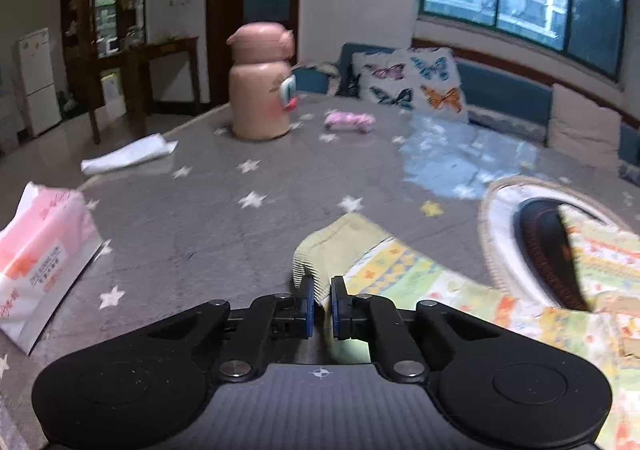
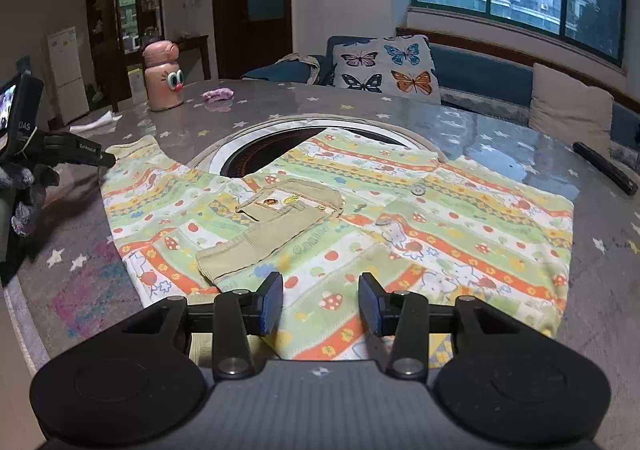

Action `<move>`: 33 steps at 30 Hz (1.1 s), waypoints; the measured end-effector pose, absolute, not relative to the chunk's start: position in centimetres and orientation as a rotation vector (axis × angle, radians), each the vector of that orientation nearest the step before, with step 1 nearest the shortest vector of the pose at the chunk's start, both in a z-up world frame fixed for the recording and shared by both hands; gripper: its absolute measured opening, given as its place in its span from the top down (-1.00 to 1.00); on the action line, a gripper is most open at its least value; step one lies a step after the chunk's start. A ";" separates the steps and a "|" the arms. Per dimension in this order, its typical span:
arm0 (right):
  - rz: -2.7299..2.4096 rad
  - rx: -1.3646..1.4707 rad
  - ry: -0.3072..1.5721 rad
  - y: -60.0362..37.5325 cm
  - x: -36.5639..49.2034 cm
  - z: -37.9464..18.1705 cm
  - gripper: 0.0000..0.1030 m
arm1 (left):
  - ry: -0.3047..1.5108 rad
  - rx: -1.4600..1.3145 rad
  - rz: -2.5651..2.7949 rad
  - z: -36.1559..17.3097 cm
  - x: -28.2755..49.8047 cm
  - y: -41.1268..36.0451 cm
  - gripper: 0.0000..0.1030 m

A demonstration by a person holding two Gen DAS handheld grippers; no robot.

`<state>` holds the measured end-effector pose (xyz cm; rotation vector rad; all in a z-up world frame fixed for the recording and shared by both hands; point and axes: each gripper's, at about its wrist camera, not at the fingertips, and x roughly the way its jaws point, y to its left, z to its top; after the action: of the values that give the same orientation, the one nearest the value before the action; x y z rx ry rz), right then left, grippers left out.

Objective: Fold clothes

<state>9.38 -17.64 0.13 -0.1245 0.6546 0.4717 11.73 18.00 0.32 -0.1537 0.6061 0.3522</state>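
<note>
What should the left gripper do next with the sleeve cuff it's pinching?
Probably lift and carry the sleeve cuff inward over the shirt. The left gripper is shut on it, the shirt lies flat, and the right gripper hangs open over the hem.

A child's cotton top (image 2: pixel 400 210) with green, yellow and orange printed stripes lay spread flat on the grey star-patterned table, partly covering the round inset burner, one ribbed sleeve cuff (image 1: pixel 320 250) stretched leftward. A small folded khaki garment (image 2: pixel 272 226) rested on top of it.
</note>
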 end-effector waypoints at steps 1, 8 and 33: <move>0.466 -0.115 0.653 -17.9 9.3 0.3 0.18 | 0.590 -0.158 0.328 0.9 11.5 17.4 0.84; 0.423 -0.048 0.652 -19.8 8.9 0.6 0.18 | 0.493 -0.191 0.104 5.2 9.7 12.2 0.86; 0.245 0.156 0.617 -28.2 7.6 1.3 0.21 | 0.609 0.045 -0.581 2.5 7.6 -9.2 0.75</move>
<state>7.63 -28.25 1.30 0.1563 0.6170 0.2447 7.58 -9.25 2.47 0.0454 0.6089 -0.5810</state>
